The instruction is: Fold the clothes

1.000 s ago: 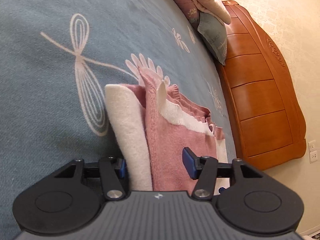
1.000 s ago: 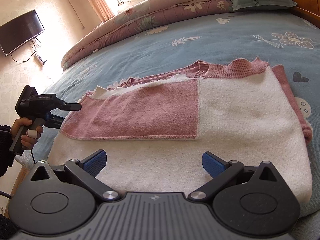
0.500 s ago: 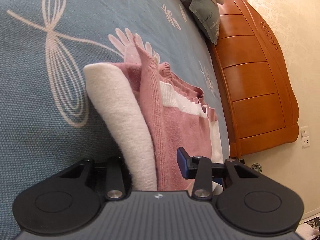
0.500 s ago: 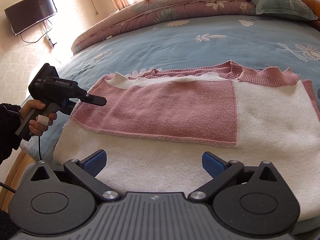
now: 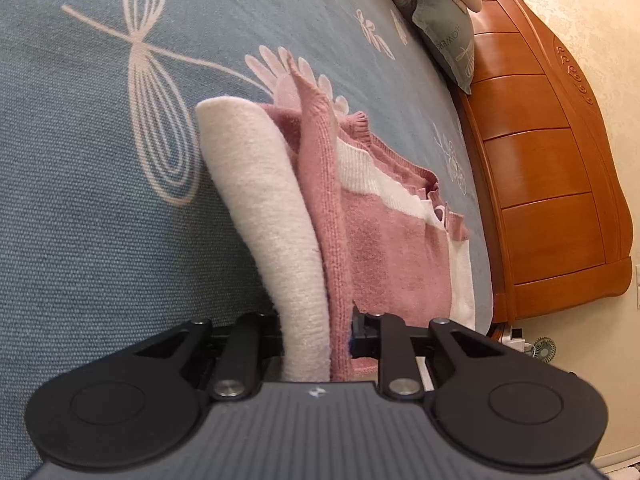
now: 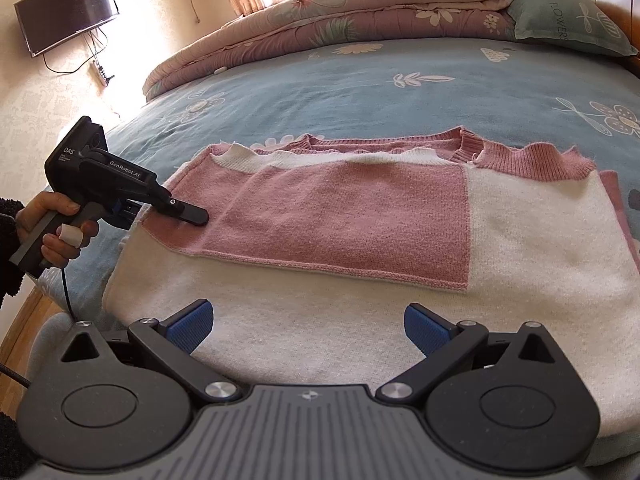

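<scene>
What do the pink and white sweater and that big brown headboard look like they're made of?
The sweater looks like soft knitted yarn, perhaps wool or acrylic: fuzzy surface, ribbed collar. The headboard looks like varnished wood: orange-brown grain, glossy sheen, carved trim.

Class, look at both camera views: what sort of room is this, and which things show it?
Most likely a bedroom: a made bed with rolled quilt, a pillow and a wooden headboard.
</scene>
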### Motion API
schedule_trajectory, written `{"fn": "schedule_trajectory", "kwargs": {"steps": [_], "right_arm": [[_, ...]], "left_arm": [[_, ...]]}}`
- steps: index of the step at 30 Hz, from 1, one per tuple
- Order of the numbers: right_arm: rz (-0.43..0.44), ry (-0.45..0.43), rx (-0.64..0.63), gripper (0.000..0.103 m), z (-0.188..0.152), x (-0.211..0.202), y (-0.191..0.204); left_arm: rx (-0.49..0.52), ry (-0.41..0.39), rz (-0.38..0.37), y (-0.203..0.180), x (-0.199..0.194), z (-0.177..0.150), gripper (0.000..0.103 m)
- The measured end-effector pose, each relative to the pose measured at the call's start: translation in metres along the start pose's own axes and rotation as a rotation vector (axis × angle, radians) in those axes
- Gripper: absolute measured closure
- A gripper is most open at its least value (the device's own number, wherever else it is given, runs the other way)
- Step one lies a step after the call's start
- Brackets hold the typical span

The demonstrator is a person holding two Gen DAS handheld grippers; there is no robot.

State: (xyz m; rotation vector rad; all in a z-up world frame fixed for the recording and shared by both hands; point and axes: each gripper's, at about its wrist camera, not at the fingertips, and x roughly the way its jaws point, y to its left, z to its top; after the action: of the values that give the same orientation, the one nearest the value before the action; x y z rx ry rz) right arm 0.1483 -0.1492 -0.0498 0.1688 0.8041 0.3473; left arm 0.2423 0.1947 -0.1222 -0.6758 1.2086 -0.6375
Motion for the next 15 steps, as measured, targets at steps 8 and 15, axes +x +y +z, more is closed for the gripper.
{"fn": "schedule_trajectory", "kwargs": {"steps": [8,15], "right_arm": [[0.085,-0.064,-0.049,0.0,0.032,0.018,0.011],[0.099,-0.016,-0.025,0.0,0.058,0.082,0.01]], "left_arm": [[-0.013,-0.032,0.025,0.001,-0.005,-0.001,0.084],[-0.028,-0.041,0.002,0.008,-0.003,-0.003,0.083]]}}
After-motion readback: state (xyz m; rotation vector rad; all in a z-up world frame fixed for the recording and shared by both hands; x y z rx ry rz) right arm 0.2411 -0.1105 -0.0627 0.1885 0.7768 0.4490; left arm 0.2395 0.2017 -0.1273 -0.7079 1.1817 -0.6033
